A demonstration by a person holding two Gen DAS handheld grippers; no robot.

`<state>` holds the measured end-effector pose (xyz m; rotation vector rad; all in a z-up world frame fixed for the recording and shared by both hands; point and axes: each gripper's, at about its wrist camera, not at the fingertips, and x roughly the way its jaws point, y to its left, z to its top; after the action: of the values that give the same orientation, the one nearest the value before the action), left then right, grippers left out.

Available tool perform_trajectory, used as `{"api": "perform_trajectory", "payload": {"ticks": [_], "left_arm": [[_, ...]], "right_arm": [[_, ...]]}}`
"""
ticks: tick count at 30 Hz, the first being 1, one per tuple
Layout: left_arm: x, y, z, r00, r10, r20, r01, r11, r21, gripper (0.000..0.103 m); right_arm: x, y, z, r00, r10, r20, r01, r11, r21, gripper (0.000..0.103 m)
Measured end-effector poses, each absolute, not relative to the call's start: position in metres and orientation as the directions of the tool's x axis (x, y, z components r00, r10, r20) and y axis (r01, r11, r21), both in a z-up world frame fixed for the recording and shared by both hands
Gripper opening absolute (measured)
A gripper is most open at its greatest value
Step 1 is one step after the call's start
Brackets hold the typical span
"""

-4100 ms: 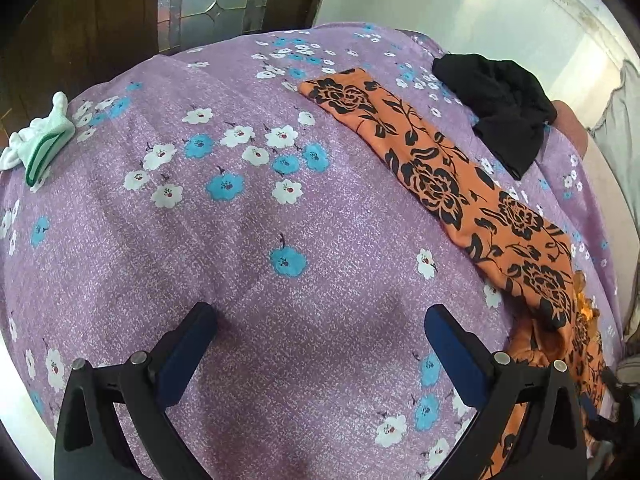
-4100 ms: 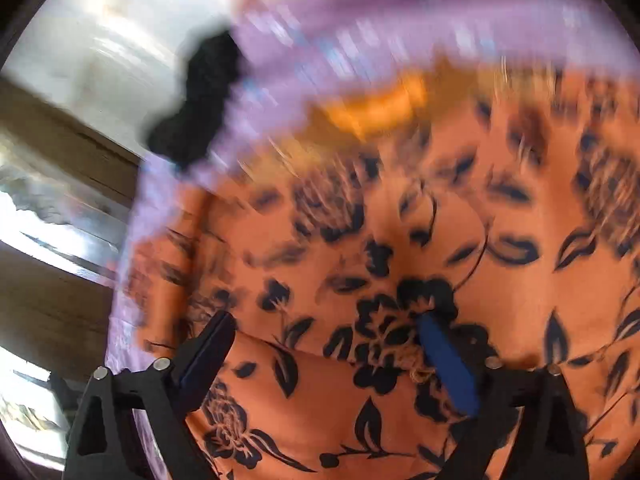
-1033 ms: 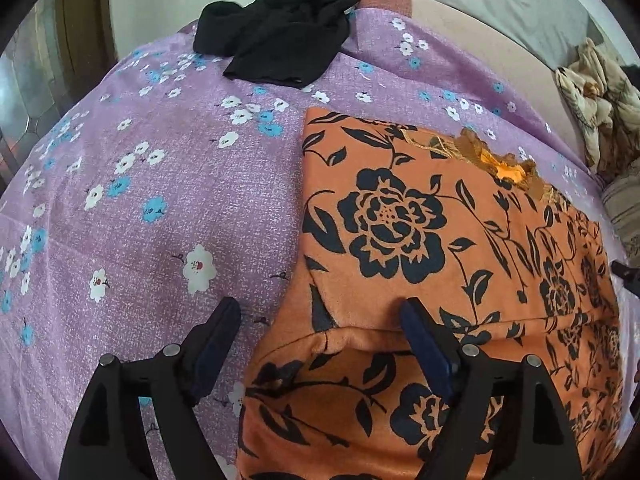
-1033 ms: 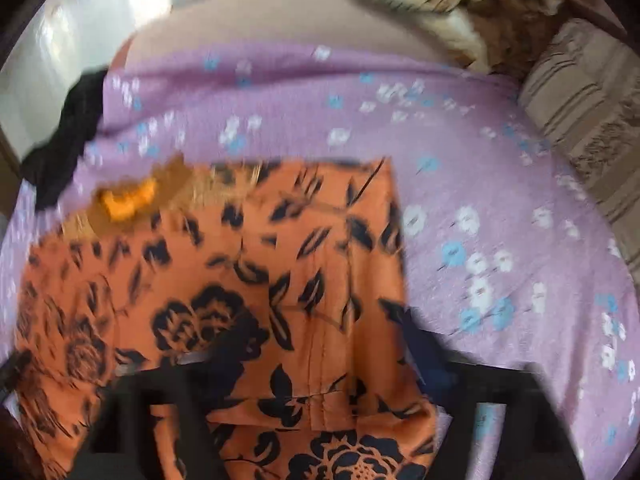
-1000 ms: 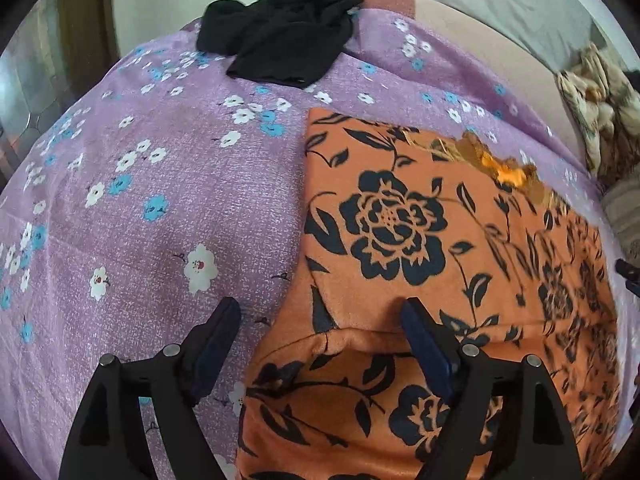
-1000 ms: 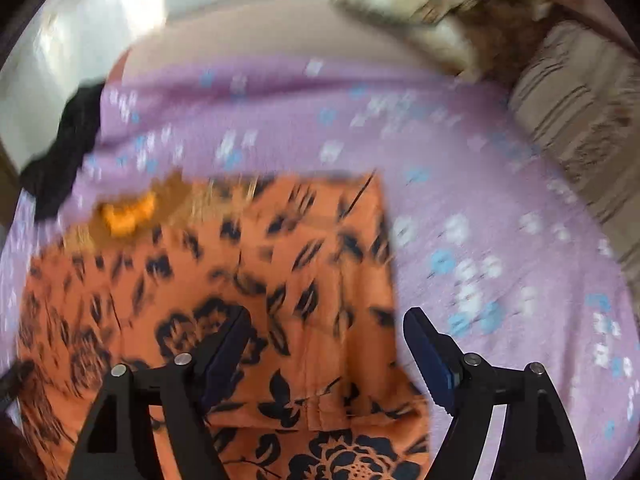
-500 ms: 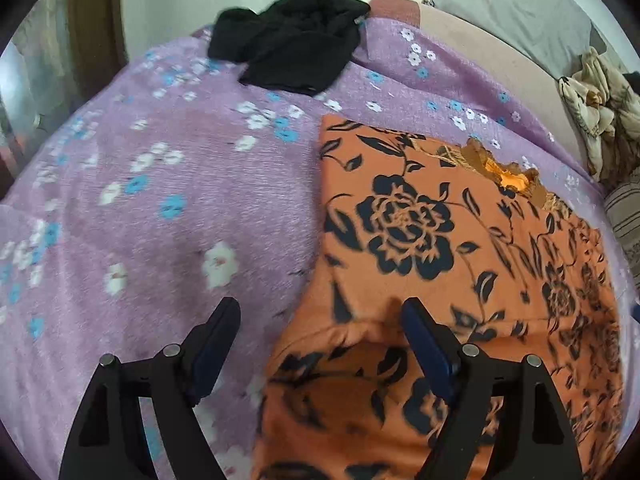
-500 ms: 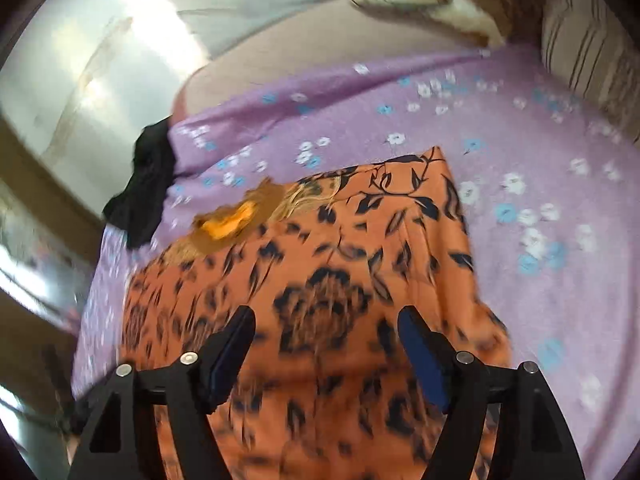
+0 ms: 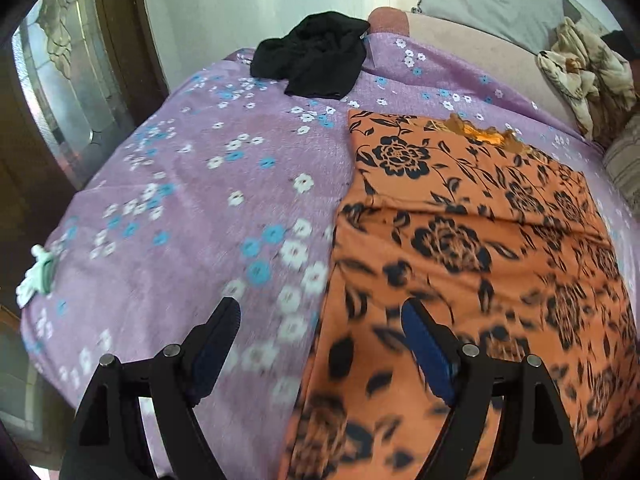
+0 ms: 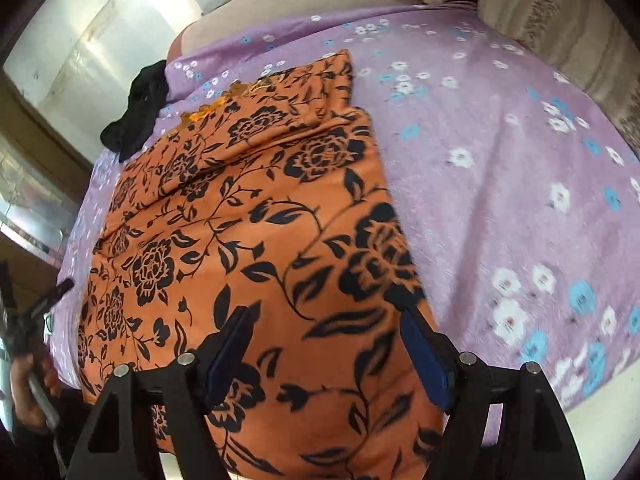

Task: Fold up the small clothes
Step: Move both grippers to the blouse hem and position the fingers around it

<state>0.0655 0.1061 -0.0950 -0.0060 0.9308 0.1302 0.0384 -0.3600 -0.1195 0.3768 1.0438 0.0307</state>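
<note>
An orange garment with black flowers (image 9: 472,248) lies flat on the purple flowered bedsheet (image 9: 192,200), its far end folded over. My left gripper (image 9: 320,344) hovers open above the garment's left edge, one finger over the sheet and the other over the cloth. In the right wrist view the same garment (image 10: 248,232) fills the middle. My right gripper (image 10: 326,350) is open above its near right part, with nothing pinched. A crumpled black garment (image 9: 316,60) sits at the far end of the bed. The left gripper (image 10: 36,304) and a hand show at that view's left edge.
A small white and green item (image 9: 36,276) lies at the bed's left edge. A patterned blanket (image 9: 588,68) and a striped cushion (image 10: 560,28) sit at the far right. A wooden door with glass (image 9: 68,92) stands left of the bed.
Both grippers have drawn back toward the near end of the garment and a little higher, so more of it and the bed shows. The garment itself lies as before.
</note>
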Motion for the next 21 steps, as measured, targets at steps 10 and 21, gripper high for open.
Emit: {"api": "perform_trajectory", "payload": {"ticks": [10, 21], "left_arm": [[-0.001, 0.132, -0.133, 0.421, -0.026, -0.907, -0.174, 0.979, -0.109, 0.087], [-0.021, 0.115, -0.157, 0.358, -0.056, -0.932, -0.126, 0.986, -0.108, 0.068]], "right_arm": [[0.018, -0.381, -0.135, 0.356, 0.251, -0.900, 0.178, 0.927, 0.329, 0.082], [0.003, -0.385, -0.144, 0.270, 0.287, -0.919, 0.145, 0.932, 0.334, 0.067]]}}
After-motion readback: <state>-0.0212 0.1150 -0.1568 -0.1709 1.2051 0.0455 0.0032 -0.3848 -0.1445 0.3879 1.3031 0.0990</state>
